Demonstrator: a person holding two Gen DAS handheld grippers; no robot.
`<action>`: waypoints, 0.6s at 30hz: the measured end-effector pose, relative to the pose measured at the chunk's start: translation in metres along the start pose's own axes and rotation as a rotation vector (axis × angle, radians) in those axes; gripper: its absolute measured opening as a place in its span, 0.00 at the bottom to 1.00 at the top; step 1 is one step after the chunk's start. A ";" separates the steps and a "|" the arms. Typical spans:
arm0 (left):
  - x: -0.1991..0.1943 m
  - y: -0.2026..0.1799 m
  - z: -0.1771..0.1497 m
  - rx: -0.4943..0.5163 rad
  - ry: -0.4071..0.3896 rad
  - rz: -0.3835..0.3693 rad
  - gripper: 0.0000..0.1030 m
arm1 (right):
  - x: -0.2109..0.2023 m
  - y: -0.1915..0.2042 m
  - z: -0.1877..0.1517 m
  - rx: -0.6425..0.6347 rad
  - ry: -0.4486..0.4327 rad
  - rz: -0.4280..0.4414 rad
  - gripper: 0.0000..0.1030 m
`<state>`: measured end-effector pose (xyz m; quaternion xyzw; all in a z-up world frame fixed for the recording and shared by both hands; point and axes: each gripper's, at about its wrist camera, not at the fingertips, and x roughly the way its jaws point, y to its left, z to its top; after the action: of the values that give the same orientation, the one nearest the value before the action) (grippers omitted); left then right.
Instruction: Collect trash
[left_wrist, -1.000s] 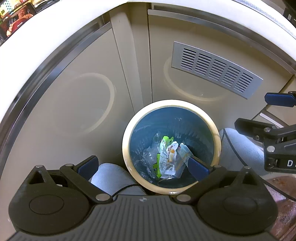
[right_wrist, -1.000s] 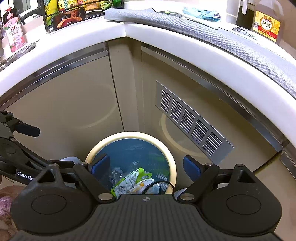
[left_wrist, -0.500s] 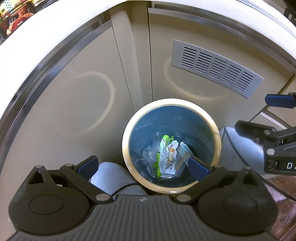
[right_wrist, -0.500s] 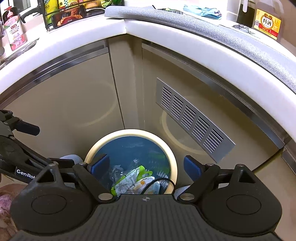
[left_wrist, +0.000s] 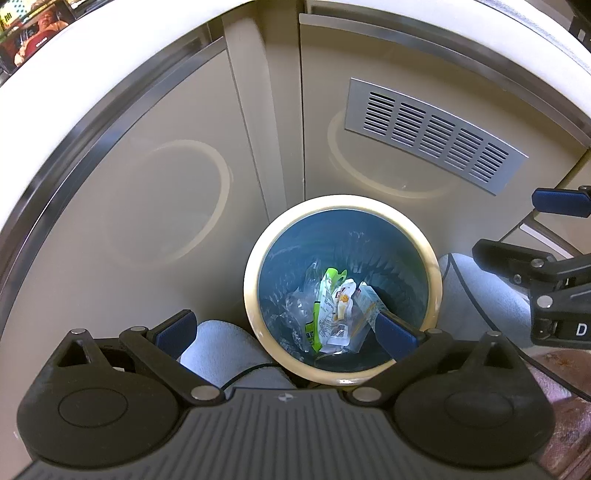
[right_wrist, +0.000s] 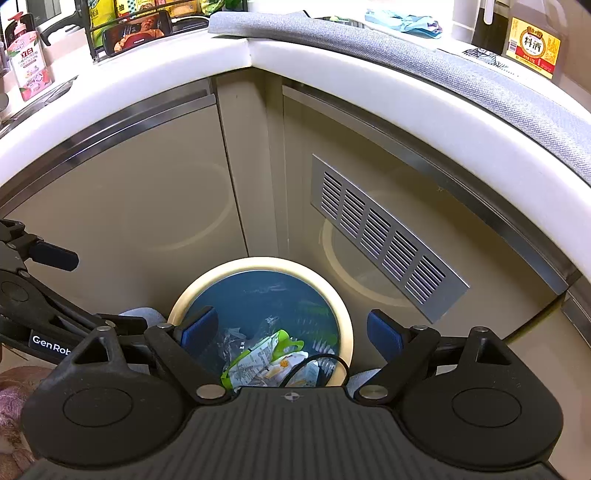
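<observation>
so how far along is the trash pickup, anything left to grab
Done: several wrappers, one green and white, already lie in the blue-lined bin by the cabinet corner. In hand: nothing; the left gripper and right gripper both hang open and empty above the bin. Left: no loose trash shows in either view. The counter above is only partly visible, so more could be up there.

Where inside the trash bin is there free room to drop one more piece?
In the trash bin, the far side of the blue liner, toward the vent grille, is bare. The wrappers crowd the bottom, toward the near rim.
</observation>
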<state>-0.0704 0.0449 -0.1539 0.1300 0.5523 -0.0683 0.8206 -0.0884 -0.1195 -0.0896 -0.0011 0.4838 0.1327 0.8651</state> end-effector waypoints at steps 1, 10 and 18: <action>0.000 0.000 0.000 0.000 0.001 0.000 1.00 | 0.000 -0.001 0.000 0.002 0.000 -0.001 0.87; 0.000 -0.002 0.001 0.008 0.000 0.002 1.00 | 0.000 -0.002 -0.001 0.008 0.000 -0.002 0.87; -0.011 0.001 0.004 0.017 -0.050 0.031 1.00 | -0.010 -0.006 0.000 0.018 -0.037 -0.008 0.87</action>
<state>-0.0715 0.0441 -0.1420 0.1436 0.5291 -0.0635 0.8339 -0.0915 -0.1271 -0.0821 0.0075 0.4689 0.1249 0.8743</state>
